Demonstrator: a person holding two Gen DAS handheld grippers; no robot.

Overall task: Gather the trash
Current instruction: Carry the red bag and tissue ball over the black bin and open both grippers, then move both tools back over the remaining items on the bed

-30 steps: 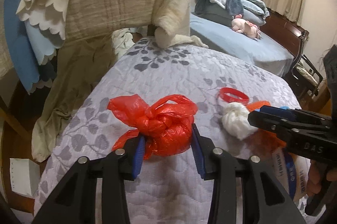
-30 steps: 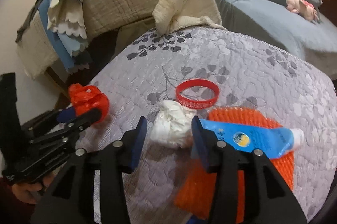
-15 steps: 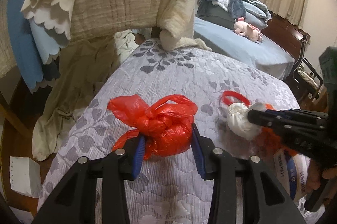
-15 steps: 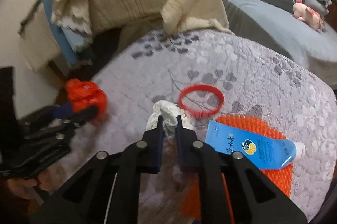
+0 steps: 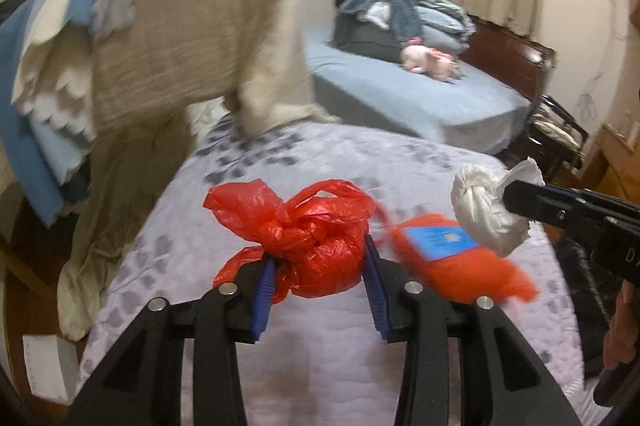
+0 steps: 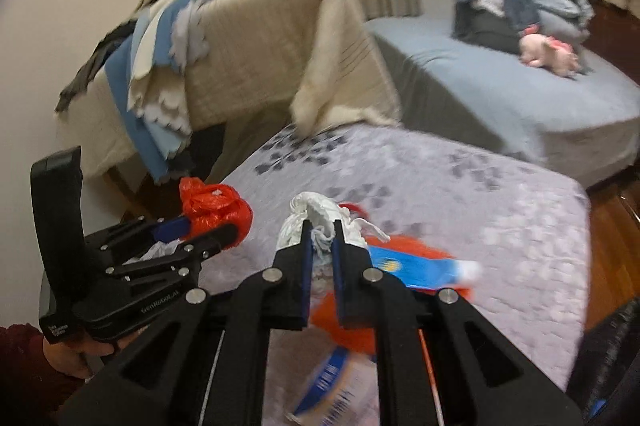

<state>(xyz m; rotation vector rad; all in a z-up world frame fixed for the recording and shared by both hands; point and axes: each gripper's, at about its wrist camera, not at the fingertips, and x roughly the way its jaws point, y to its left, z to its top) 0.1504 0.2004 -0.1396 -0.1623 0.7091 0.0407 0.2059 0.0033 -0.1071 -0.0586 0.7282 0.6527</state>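
The right tool (image 6: 322, 240) has clamped the white tissue wad (image 5: 486, 212) and lifted it off the bed (image 5: 320, 162), at three o'clock. The left tool (image 5: 318, 280) still grips the red bag (image 5: 316, 242). Both await disposal.

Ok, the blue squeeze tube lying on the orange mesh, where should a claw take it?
Grip the blue squeeze tube across its flat mid-body, coming down from above. It lies flat on the orange mesh pad with its white cap pointing right; the body is wide and thin, so close across the width.
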